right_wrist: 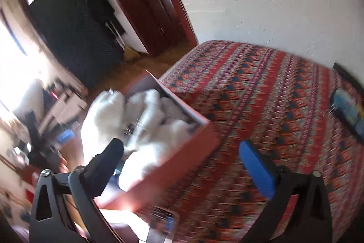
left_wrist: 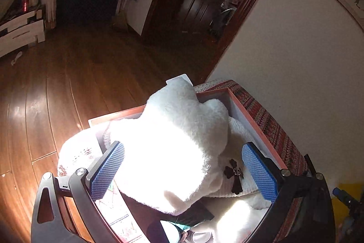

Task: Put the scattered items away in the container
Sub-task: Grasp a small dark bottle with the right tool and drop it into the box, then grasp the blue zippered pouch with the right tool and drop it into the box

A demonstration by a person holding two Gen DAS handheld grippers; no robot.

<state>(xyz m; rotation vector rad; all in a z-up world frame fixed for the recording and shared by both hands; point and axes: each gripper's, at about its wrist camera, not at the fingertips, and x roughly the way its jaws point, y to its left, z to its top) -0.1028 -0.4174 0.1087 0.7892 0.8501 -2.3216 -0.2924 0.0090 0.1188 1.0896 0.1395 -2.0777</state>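
Note:
An orange-rimmed box stands on a red patterned cloth. A fluffy white plush item fills the box and bulges over its far rim. Beside it lies a white knitted piece with a dark flower. My left gripper is open, its blue pads wide on either side of the plush. In the right wrist view the box and the plush sit lower left. My right gripper is open and holds nothing, above the box's near corner.
The patterned cloth covers a wide surface against a white wall. A dark framed object lies at its right edge. A wooden floor spreads to the left, with white drawers and a dark doorway beyond.

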